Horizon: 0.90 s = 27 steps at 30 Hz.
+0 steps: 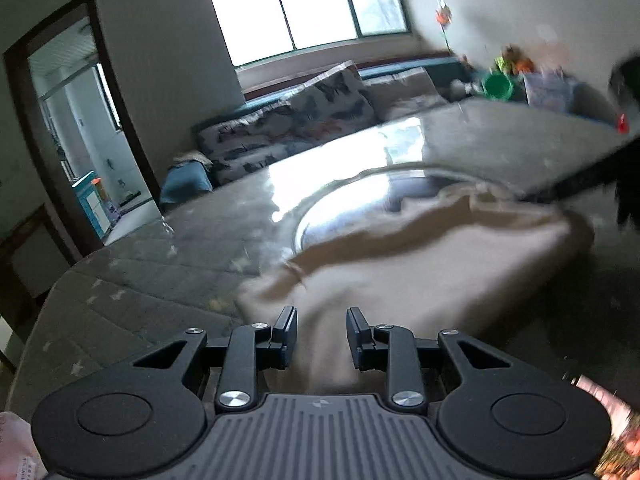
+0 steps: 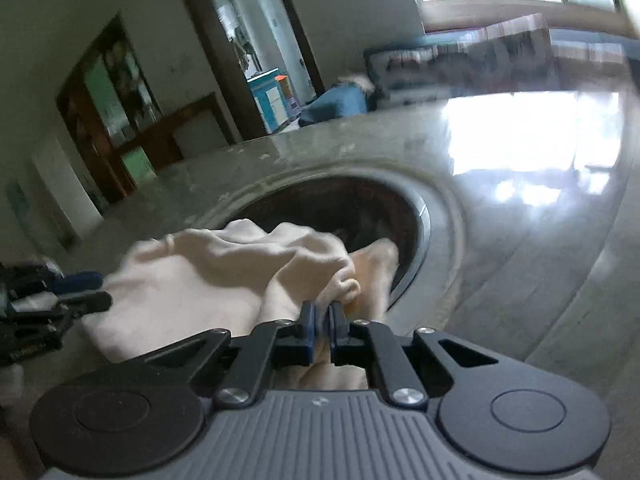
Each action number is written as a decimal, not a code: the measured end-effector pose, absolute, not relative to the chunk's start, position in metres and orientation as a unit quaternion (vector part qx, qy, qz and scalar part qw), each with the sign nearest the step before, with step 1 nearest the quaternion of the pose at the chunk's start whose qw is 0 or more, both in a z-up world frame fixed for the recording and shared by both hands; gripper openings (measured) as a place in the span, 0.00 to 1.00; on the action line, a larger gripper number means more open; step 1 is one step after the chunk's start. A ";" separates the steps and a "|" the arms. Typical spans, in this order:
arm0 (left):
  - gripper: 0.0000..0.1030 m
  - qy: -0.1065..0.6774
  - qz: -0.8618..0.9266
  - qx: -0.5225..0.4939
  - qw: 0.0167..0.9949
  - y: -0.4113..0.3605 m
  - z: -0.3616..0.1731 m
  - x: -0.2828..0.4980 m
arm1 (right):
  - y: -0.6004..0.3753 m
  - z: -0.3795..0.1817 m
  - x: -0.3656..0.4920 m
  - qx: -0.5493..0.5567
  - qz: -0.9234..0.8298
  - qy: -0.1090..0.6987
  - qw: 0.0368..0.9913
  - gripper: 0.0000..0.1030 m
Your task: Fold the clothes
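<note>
While the cloth is bunched like this, here's how I'd read it, biggest thing first:

table: grey stone top [image 1: 132, 272] spreads out ahead of both sets of fingers, with a round glass inset [image 2: 424, 216] just past the right tips

garment: cream cloth [image 1: 420, 264], crumpled, lying straight in front of the left fingers and partly over the inset

left gripper: left gripper [image 1: 322, 330] has its fingers narrowly apart with a strip of cloth running down between them; can't tell if the pads actually bite it

right gripper: right gripper [image 2: 323, 314] is pinched nearly closed on a wrinkled edge of the cloth right at its tips

tip: my guess is it needs flattening first, so get both pinches on opposite edges, pull apart evenly and keep the fabric low so it doesn't drag into the inset
</note>
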<state>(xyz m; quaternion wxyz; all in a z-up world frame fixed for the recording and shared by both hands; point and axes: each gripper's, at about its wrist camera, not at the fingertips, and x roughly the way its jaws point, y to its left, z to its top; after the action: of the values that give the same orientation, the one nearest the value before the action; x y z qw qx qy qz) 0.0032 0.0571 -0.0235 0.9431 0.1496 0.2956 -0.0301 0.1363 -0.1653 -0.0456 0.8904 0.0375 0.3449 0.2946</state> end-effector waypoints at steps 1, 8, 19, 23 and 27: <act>0.29 0.299 -0.032 0.149 0.942 0.057 -0.026 0.004 | -0.165 -0.041 0.134 0.020 0.288 0.336 0.896 0.05; 0.29 0.304 -0.040 0.149 0.940 0.061 -0.032 0.005 | -0.166 -0.045 0.132 -0.038 0.267 0.335 0.903 0.16; 0.29 0.318 -0.050 0.076 0.944 0.100 -0.004 0.047 | -0.144 -0.019 0.151 -0.004 0.290 0.303 0.908 0.21; 0.29 0.363 -0.053 0.039 0.929 0.119 -0.019 0.080 | -0.121 -0.036 0.166 -0.009 0.298 0.327 0.897 0.21; 0.31 0.343 0.006 0.103 0.934 0.126 -0.028 0.095 | -0.125 -0.046 0.173 -0.009 0.278 0.335 0.900 0.11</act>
<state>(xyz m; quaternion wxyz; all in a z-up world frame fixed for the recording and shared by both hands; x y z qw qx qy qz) 0.0951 0.1263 -0.0278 0.9335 0.1028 0.3434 0.0061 0.1732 -0.1251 -0.0464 0.9004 -0.0092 0.3349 0.2777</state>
